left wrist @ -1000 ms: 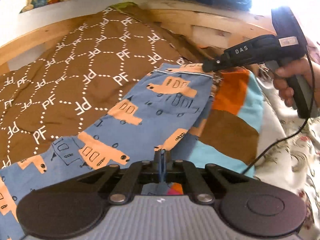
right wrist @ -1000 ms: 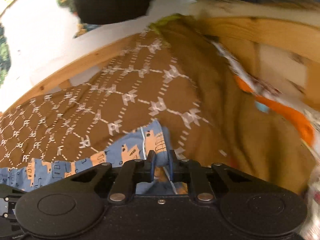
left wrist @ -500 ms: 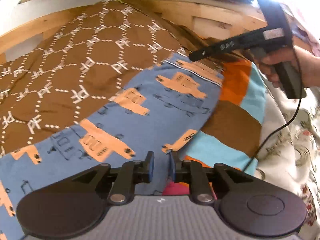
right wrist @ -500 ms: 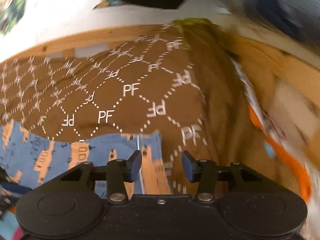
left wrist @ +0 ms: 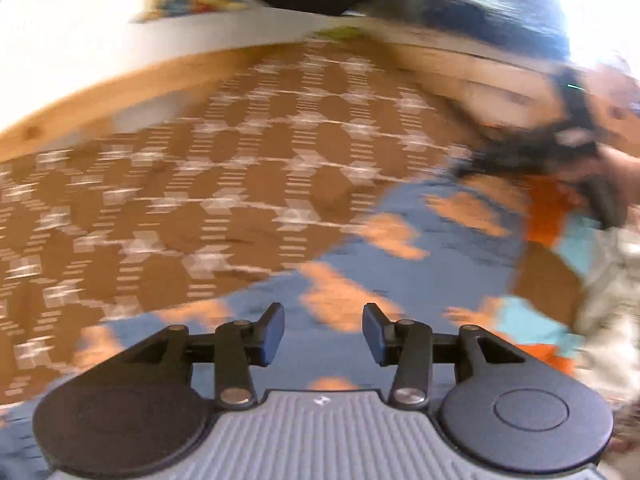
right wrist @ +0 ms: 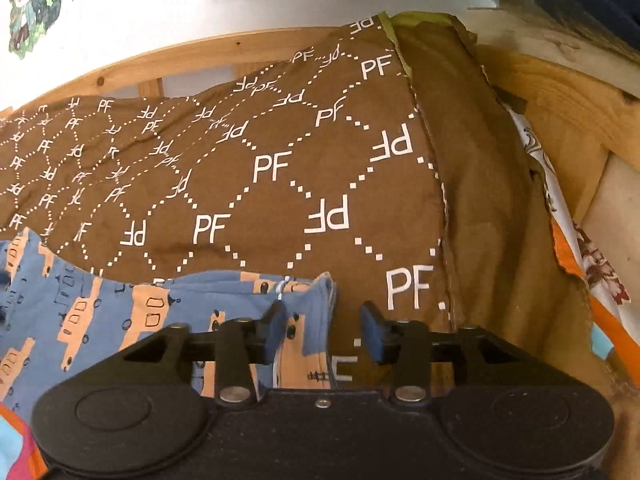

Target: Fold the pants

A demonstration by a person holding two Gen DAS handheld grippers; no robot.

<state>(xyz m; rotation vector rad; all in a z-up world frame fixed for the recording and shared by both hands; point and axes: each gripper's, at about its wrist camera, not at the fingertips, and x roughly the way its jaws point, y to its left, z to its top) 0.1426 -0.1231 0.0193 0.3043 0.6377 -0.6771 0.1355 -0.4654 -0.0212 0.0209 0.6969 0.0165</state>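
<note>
One blue pants (right wrist: 100, 320) w/ orange trucks, flat on brown blanket (right wrist: 260, 168).

One pair of pants (right wrist: 120, 312), one brown blanket (right wrist: 280, 168), perhaps two grippers (right wrist: 322, 326).

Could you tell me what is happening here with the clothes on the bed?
A person is folding blue pants printed with orange vehicles, using a handheld gripper in each hand. The pants lie on a brown PF-patterned blanket. The left gripper and right gripper have just been opening; both now stand open with nothing pinched, so the cloth has been let go. The right one sits over the pants' edge. The left view is motion-blurred.
</note>
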